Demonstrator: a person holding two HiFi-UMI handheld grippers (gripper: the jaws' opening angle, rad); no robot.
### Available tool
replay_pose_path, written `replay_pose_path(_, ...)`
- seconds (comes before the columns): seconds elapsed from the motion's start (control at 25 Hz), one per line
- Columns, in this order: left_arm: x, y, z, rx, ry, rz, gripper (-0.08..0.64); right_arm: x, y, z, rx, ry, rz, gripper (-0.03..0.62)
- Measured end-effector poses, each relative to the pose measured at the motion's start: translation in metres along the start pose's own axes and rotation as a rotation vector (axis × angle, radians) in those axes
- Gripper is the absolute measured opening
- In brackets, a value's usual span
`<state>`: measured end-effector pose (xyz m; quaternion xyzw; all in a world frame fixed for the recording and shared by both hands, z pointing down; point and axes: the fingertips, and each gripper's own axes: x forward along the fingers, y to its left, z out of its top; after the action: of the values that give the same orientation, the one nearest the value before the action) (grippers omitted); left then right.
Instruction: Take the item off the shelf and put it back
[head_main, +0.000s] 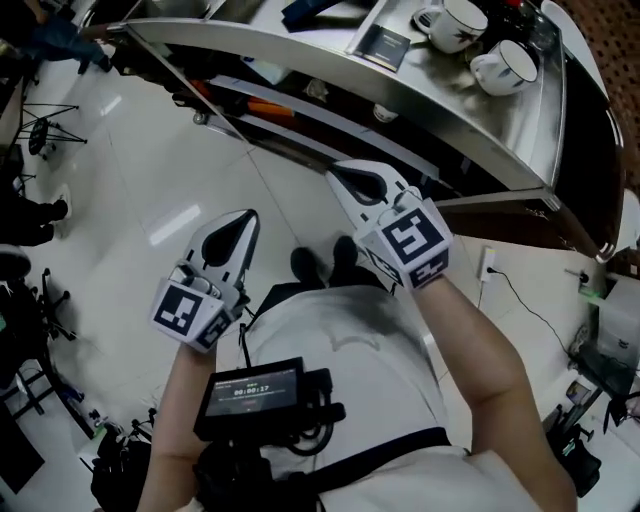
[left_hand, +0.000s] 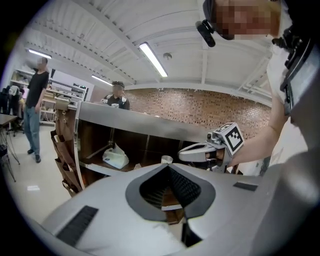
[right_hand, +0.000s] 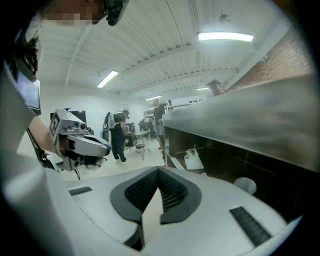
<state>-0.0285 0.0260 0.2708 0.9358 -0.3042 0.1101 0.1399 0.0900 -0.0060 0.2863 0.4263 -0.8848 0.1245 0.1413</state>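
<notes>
A grey metal shelf unit (head_main: 500, 130) stands in front of me. Its top (head_main: 455, 85) carries two white cups (head_main: 455, 22) and a dark flat box (head_main: 385, 45). A lower shelf holds a white plastic bag (left_hand: 115, 157) and a small white cup (left_hand: 166, 159); the right gripper view also shows that bag (right_hand: 193, 160) and cup (right_hand: 245, 185). My left gripper (head_main: 243, 222) hangs over the floor, shut and empty. My right gripper (head_main: 345, 178) is higher, close to the shelf's front edge, also shut with nothing in it. Neither gripper touches an item.
A person (left_hand: 35, 107) stands at the left and another (left_hand: 117, 95) behind the shelf unit. More people (right_hand: 119, 132) stand by tables farther off. A tripod (head_main: 45, 130) and gear sit on the white floor at left; a cable and plug (head_main: 487, 265) lie at right.
</notes>
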Motion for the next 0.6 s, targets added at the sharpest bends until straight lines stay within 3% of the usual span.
replay_pose_path(0.36, -0.007, -0.025, 0.062, 0.059, -0.061, -0.074, 0.006, -0.038, 0.066, 0.064, -0.035, -0.1, 0.182, 0.003)
replay_pose_path(0.6, -0.009, -0.044, 0.083, 0.11, -0.1, -0.127, 0.006, -0.06, 0.076, 0.095, -0.01, -0.163, 0.179, 0.003)
